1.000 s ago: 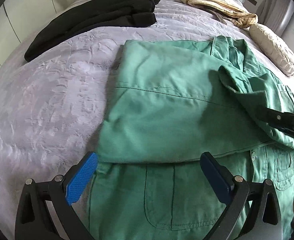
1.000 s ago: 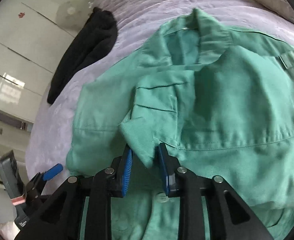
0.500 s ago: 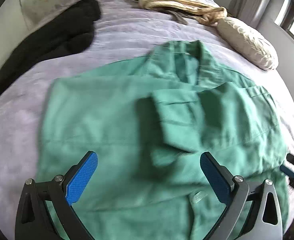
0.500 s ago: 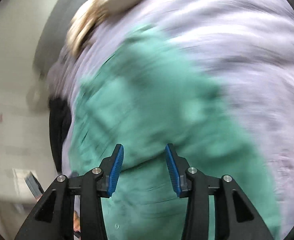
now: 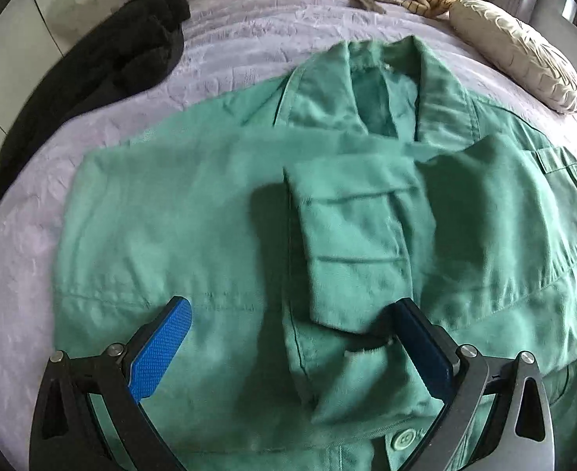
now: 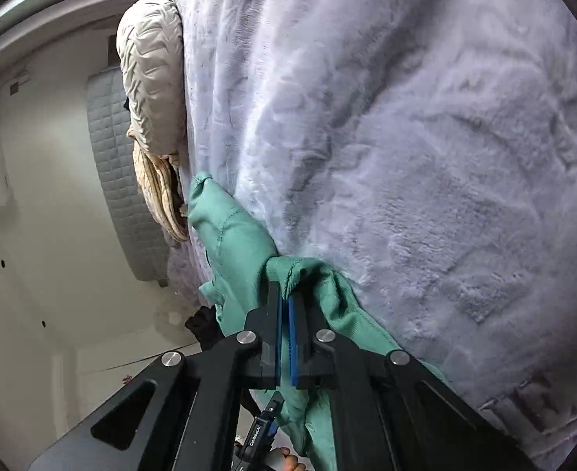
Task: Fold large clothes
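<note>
Gripping a fold of the green jacket (image 6: 245,247), the right gripper (image 6: 286,306) is holding its blue pads nearly together, having just closed on the cloth after standing apart, with a thin ridge of fabric pinched between them. In this rolled view the jacket is lying against the lavender bedspread (image 6: 425,149), beside a cream quilted pillow (image 6: 151,70). The left gripper (image 5: 292,337) is hanging above the jacket with its jaws spread wide and nothing between them. Seen from the left wrist, the jacket is lying flat on the bedspread, collar at the far end, one sleeve (image 5: 351,243) folded across the chest, its cuff lying near the right-hand pad. A black garment (image 5: 104,66) is lying well apart at the far left.
</note>
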Tool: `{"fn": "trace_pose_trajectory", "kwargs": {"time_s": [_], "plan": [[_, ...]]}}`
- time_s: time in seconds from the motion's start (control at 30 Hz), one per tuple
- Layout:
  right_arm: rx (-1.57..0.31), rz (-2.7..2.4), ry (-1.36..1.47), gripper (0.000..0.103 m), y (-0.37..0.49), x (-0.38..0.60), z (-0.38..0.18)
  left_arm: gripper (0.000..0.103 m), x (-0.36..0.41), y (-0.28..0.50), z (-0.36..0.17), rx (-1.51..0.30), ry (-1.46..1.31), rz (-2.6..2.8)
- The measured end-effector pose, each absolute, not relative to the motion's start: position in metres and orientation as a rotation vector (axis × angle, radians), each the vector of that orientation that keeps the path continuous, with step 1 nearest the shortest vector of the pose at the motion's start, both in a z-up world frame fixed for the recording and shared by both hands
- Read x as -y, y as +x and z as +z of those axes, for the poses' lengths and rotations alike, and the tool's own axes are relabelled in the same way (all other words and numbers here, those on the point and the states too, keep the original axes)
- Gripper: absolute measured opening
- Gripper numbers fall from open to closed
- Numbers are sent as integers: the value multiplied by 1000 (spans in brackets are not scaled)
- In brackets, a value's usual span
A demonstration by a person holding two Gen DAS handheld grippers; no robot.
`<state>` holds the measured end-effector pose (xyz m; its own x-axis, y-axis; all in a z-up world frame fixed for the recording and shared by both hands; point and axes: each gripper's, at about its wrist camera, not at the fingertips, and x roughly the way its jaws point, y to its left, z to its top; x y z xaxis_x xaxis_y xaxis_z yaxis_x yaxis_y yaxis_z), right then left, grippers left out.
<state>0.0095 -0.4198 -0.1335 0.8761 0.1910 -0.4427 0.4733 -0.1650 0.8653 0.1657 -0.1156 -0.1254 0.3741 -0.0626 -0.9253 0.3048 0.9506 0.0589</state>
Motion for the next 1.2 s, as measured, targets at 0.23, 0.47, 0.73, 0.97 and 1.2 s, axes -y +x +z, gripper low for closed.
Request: {"fn": "trace_pose_trajectory", "kwargs": {"time_s": [0.23,0.47,0.73,0.97,1.2], "plan": [[-575,-361,1710,3,-4,431,-140,103,130,167,-101,-1120,293,-240],[-634,-425,1605,2,-11,427,-132,103,192,166,-41,-991,396,-435],[-739,-211,1112,19,20,437,-43,103,192,166,-65,-1030,355,-361],[-853,-109,1025,69,146,480,-68,103,140,145,-79,-1047,345,-231],[-915,-138,971,3,181,485,-83,103,111,144,-108,-1102,323,-156]]}}
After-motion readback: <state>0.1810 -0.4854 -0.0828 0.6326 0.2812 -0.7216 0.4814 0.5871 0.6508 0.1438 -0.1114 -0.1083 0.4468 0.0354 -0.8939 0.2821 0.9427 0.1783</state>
